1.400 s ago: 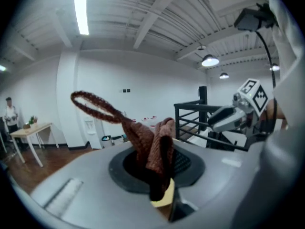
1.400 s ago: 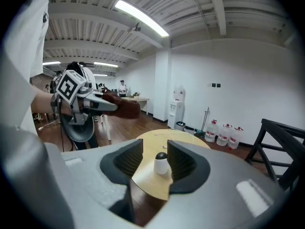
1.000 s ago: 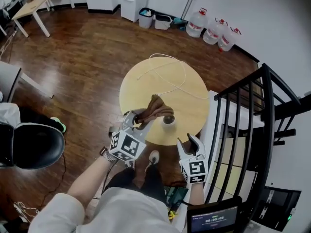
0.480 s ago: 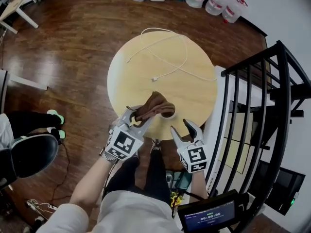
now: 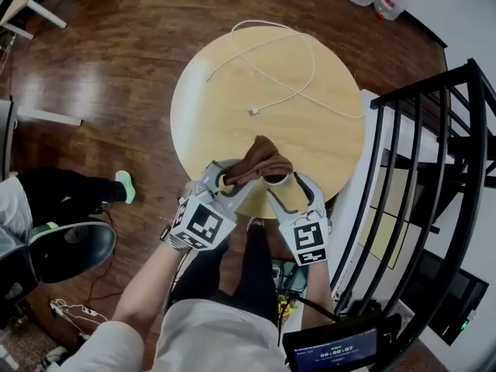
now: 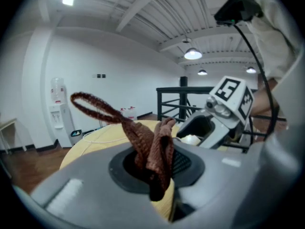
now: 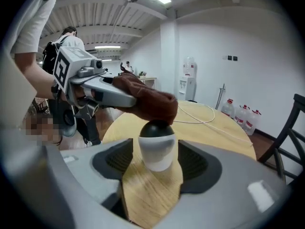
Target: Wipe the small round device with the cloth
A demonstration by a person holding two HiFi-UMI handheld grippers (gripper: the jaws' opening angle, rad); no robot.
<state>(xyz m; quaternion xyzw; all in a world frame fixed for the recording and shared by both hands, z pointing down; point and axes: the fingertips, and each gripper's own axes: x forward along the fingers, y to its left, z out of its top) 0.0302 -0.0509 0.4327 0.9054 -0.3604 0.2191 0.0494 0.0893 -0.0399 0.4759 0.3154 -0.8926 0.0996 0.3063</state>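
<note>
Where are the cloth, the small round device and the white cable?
cloth (image 5: 262, 158), head view, bunched middle.
small round device (image 7: 157, 149), right gripper view, white lower body.
white cable (image 5: 253, 111), head view, plug end.

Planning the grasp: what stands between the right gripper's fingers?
The small round device, cloth on top, untouched between fingers that have just been opening; right gripper view shows it.

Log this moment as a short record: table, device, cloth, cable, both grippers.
table: round light wooden tabletop
device: small round white device with a dark domed top, upright near the table's edge
cloth: brown knitted cloth, resting on the device's top
cable: thin white cable, looped further back
left gripper: shut on the cloth
right gripper: jaws just opening, device between them, pads not pressing
</note>
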